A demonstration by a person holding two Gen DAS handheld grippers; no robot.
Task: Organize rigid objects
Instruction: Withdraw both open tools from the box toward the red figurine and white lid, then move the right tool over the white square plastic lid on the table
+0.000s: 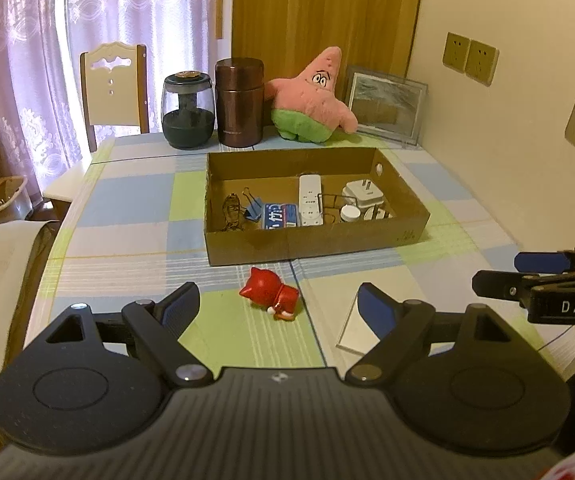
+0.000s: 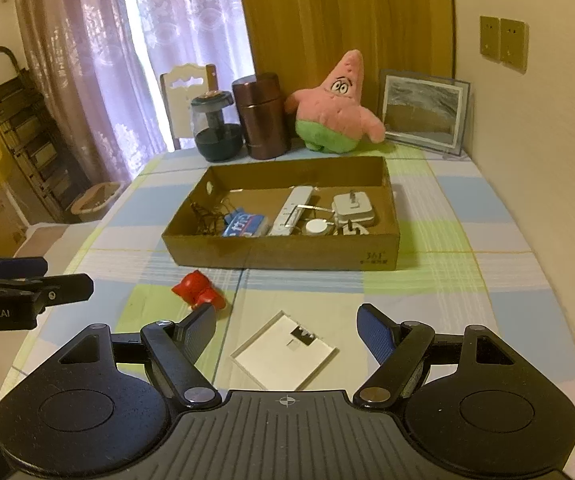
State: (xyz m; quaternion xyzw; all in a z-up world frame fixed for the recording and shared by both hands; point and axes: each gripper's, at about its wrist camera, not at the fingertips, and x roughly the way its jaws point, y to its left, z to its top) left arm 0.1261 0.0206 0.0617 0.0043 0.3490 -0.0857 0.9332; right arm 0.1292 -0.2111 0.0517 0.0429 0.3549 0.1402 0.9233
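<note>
— Both claws, how do they stand?

— On my screens the left gripper (image 1: 279,304) has its jaws spread wide and nothing is between them. It is the same with the right gripper (image 2: 287,328): wide apart, holding nothing. They hover side by side over the near part of the table (image 2: 467,208).

— What do you see, from biggest down?

— First the table with its checked cloth. At the far edge stand a pink star plush (image 1: 313,98), a brown canister (image 1: 239,104) and a dark glass jar (image 1: 187,110); a picture frame (image 2: 423,110) leans on the wall. In the middle I see the cardboard box (image 1: 311,240), open on top. Inside lie a white power strip (image 1: 310,200), a white plug adapter (image 1: 361,194), a blue packet (image 1: 281,216) and a blue binder clip (image 1: 253,208), among some smaller things I cannot tell.

— And what is outside?

— A flat white card (image 2: 287,356) lies on the cloth just ahead of my right gripper. The little red figure (image 1: 271,294) lies on its side in front of the box, near the left one, not touching either.
</note>
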